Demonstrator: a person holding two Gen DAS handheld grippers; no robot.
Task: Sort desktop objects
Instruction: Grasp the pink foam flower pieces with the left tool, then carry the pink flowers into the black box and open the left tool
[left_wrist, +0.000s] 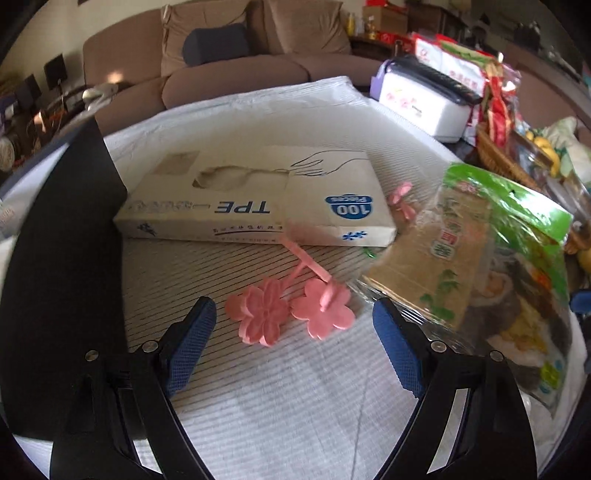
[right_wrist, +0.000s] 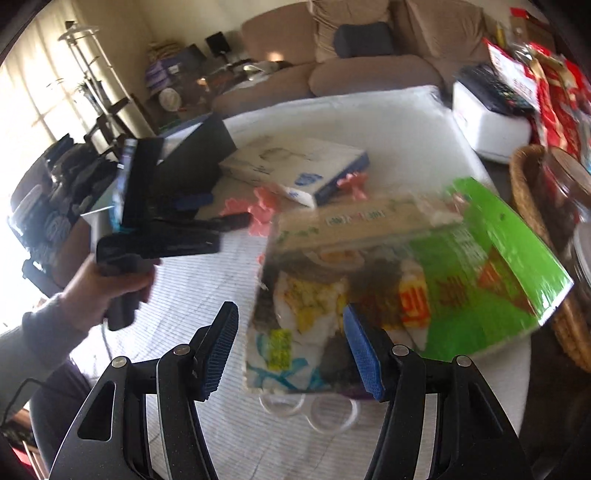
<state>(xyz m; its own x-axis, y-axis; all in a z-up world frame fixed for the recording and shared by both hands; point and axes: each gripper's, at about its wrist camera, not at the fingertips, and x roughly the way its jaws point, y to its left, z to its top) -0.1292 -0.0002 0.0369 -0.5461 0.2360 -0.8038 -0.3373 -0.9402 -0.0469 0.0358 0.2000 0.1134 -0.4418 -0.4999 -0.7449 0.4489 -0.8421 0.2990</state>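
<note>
The pink flower pieces (left_wrist: 288, 314) lie on the white mat (left_wrist: 295, 387) just before the glove box (left_wrist: 255, 195), right between the left gripper's (left_wrist: 294, 339) spread jaws; ease down, straddle one flower and close gently. The right gripper (right_wrist: 290, 347), also spread, hangs at the sushi-kit packet (right_wrist: 399, 280); keep them apart

Glove boxes: one glove box (left_wrist: 255, 199), mid-tabletop.
Pink flower moulds: two flower moulds (left_wrist: 288, 314) near the front edge.
Green packets: one sushi-mat packet (left_wrist: 480, 258), right edge.
Black boxes: one black box (left_wrist: 62, 258), left edge.
Baskets: one wicker basket (right_wrist: 532, 192).
</note>
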